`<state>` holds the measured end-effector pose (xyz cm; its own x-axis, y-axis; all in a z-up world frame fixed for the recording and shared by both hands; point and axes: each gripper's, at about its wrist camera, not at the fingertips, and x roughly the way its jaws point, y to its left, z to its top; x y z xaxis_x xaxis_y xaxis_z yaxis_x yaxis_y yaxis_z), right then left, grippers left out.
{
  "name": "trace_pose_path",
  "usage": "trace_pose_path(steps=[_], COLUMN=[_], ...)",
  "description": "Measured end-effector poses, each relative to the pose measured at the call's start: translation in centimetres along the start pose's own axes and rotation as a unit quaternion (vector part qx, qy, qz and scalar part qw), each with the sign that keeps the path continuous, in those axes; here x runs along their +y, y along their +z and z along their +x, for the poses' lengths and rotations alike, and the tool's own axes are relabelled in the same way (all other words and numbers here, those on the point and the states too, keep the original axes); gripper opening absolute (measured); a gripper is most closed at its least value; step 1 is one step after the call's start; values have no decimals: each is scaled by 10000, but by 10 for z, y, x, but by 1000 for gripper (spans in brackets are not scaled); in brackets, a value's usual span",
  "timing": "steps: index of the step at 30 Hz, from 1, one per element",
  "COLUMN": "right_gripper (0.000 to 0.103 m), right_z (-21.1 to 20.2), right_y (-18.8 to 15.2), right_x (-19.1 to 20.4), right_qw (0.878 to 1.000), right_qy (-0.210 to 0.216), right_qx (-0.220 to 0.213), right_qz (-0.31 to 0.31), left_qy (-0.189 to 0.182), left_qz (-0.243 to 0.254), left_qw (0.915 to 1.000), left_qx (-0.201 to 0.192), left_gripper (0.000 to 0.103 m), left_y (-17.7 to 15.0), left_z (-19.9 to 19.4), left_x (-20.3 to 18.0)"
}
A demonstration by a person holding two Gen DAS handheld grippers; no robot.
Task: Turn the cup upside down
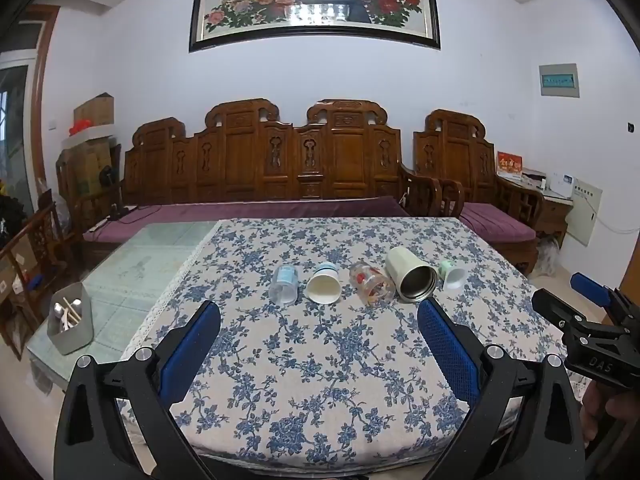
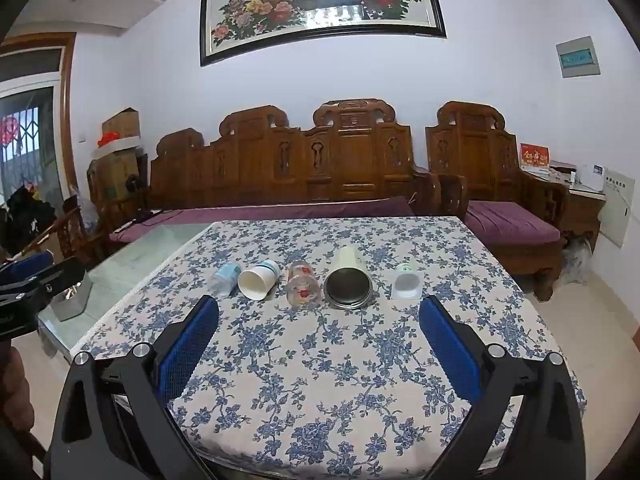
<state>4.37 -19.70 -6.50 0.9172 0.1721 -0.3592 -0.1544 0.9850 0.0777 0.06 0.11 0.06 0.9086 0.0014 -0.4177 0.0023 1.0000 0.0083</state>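
Several cups lie on their sides in a row on the blue-flowered tablecloth [image 1: 320,360], mouths toward me: a clear plastic cup [image 1: 284,284], a white paper cup [image 1: 323,288], a glass with red pattern [image 1: 372,284], a cream steel tumbler [image 1: 410,279] and a small white-green cup [image 1: 452,275]. In the right wrist view they are the clear cup [image 2: 225,279], paper cup [image 2: 258,280], glass [image 2: 304,284], tumbler [image 2: 348,282] and small cup [image 2: 407,283]. My left gripper [image 1: 318,312] is open and empty, short of the row. My right gripper [image 2: 318,308] is open and empty, also short of it.
A grey holder with utensils [image 1: 70,324] stands on the glass tabletop left of the cloth. A carved wooden sofa [image 1: 264,172] with purple cushions runs behind the table. The right gripper's body [image 1: 592,332] shows at the right edge of the left wrist view.
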Motion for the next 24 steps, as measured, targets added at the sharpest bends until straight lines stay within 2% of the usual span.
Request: trace_pose_path(steps=[24], right_gripper=[101], right_z=[2], right_y=[-1], right_x=[4], right_qw=[10000], right_qy=[18], right_qx=[-12], right_qz=[22], left_qy=[21], left_qz=[6], left_qw=[10000], left_qx=[6], left_gripper=[95], left_y=[0], left_z=[0], left_x=[5])
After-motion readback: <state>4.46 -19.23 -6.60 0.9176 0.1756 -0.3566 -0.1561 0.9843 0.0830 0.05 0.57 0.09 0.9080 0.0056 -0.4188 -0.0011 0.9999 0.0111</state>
